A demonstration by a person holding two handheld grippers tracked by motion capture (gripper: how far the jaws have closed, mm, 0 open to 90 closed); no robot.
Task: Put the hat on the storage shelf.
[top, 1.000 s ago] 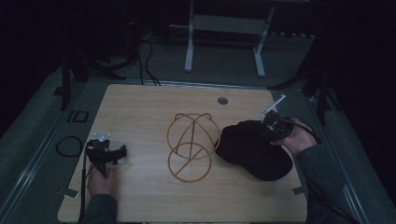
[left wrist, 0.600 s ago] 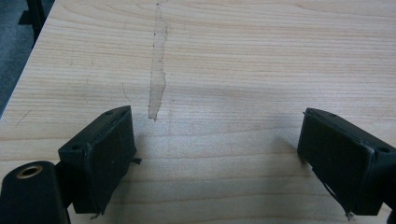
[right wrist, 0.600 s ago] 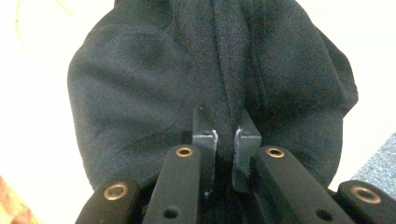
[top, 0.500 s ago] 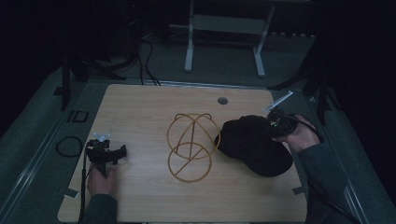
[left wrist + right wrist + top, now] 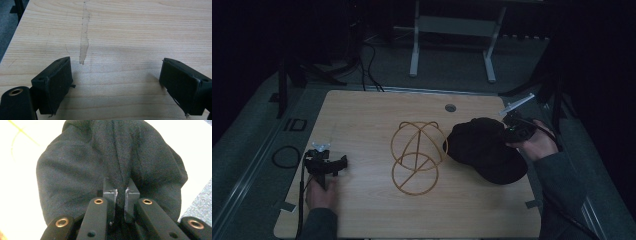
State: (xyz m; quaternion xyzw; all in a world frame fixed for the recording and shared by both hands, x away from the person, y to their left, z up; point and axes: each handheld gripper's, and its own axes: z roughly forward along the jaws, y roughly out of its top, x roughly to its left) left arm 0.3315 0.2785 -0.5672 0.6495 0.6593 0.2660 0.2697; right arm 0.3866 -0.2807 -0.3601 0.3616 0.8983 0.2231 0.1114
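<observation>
A black cap lies on the right of the wooden table, its brim toward the near edge. My right gripper is shut on a fold of the cap's fabric at its right side; the cloth bunches up between the jaws. A yellow wire frame of crossing hoops rests in the middle of the table, just left of the cap. My left gripper sits at the near left of the table, held by a hand, and stands open over bare wood.
A round cable hole is near the table's far edge. A strip of worn tape marks the wood ahead of the left gripper. A black cable loop lies off the table's left side. A metal stand stands beyond the table.
My right gripper has drawn slightly right and back with the cap, so the cap's crown has lifted and shifted a little. The left gripper has not moved.
</observation>
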